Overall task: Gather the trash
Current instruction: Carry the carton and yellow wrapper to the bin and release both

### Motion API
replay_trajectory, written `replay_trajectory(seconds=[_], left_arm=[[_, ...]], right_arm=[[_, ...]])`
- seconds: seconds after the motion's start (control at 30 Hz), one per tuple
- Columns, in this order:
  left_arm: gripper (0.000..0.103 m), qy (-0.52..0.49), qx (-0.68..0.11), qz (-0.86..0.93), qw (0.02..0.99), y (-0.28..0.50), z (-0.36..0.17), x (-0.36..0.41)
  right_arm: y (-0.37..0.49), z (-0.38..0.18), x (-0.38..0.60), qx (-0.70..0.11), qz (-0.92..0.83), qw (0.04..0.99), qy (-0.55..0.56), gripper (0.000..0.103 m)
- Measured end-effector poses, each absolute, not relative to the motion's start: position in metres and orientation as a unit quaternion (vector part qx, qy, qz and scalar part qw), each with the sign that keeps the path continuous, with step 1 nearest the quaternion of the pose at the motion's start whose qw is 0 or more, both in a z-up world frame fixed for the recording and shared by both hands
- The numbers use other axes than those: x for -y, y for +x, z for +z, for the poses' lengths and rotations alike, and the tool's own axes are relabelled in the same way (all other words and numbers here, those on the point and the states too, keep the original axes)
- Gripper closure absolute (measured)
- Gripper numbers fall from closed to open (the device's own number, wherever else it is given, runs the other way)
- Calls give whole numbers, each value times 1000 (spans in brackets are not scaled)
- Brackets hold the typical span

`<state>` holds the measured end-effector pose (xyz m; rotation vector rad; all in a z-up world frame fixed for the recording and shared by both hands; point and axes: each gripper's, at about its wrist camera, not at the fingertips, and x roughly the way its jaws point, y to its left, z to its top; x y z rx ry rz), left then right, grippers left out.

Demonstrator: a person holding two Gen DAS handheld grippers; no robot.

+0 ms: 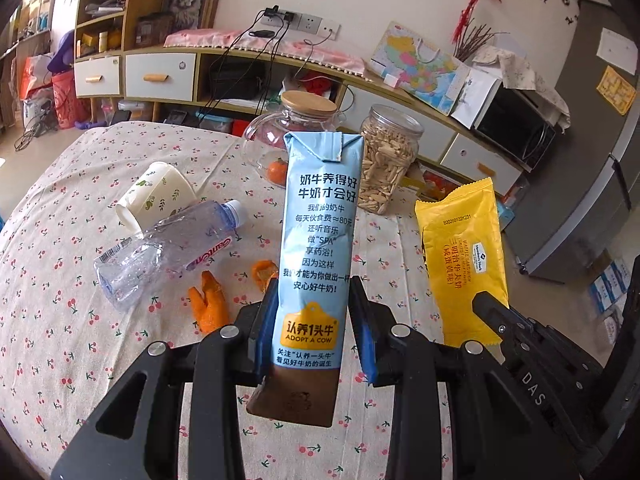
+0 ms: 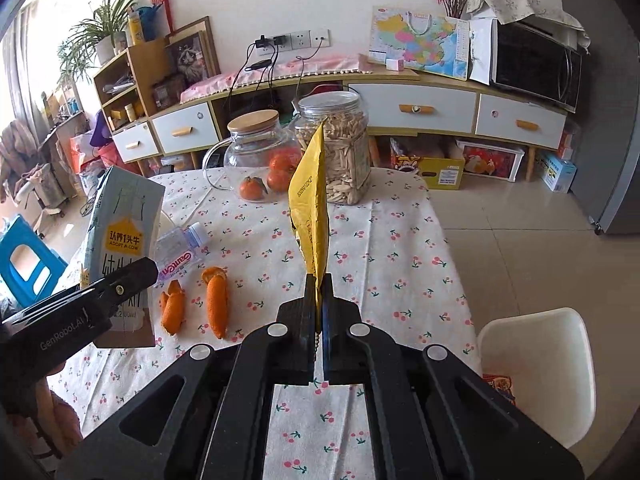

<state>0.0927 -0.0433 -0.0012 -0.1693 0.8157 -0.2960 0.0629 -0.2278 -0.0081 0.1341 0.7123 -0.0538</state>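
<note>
The left hand-held gripper (image 1: 313, 322) clamps one light, crushable milk carton (image 1: 318, 240) low on its sides. The right hand-held gripper (image 2: 319, 300) pinches one limp yellow wrapper (image 2: 312, 216) by its edge. Ahead on the tabletop (image 2: 400, 248) lie one crumpled bottle (image 1: 168, 248), one paper cup (image 1: 156, 192) and several peels (image 2: 216, 300).

On the desk (image 2: 400, 240), the bottle (image 1: 160, 256) lies at 9 o'clock of the carton (image 1: 316, 248), with the cup (image 1: 156, 196) behind it at 10 and peels (image 1: 208, 304) before it at 8. The teapot (image 2: 252, 148) and jar (image 2: 344, 152) stand side by side at 12, tangerines (image 2: 253, 189) before the teapot. The wrapper (image 1: 460, 256) is at the carton's 3 o'clock.
</note>
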Motion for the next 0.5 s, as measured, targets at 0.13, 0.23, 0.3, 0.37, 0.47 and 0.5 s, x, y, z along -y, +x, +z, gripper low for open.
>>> replay_trajectory(seconds=[0.13,0.23,0.3,0.37,0.47,0.5], left_arm=[[69,-72,-394,-159,902,89,-3,64],[69,-64,-394,-169,901,85,-4,78],[69,-59,-395,-175,900,83,-5,87],[69,-53,-395,-181,899,80,-6,95],[69,-45,-395,-190,898,76,-7,107],[69,-43,-395,-192,897,74,-8,111]], right_arm=[[53,-7,247,-344,-52,936,61,102],[46,-7,262,-343,-70,934,63,102],[42,-8,273,-344,-83,933,67,102],[38,-9,285,-345,-98,931,72,102],[32,-12,302,-348,-123,926,76,102],[30,-13,308,-349,-131,925,78,102]])
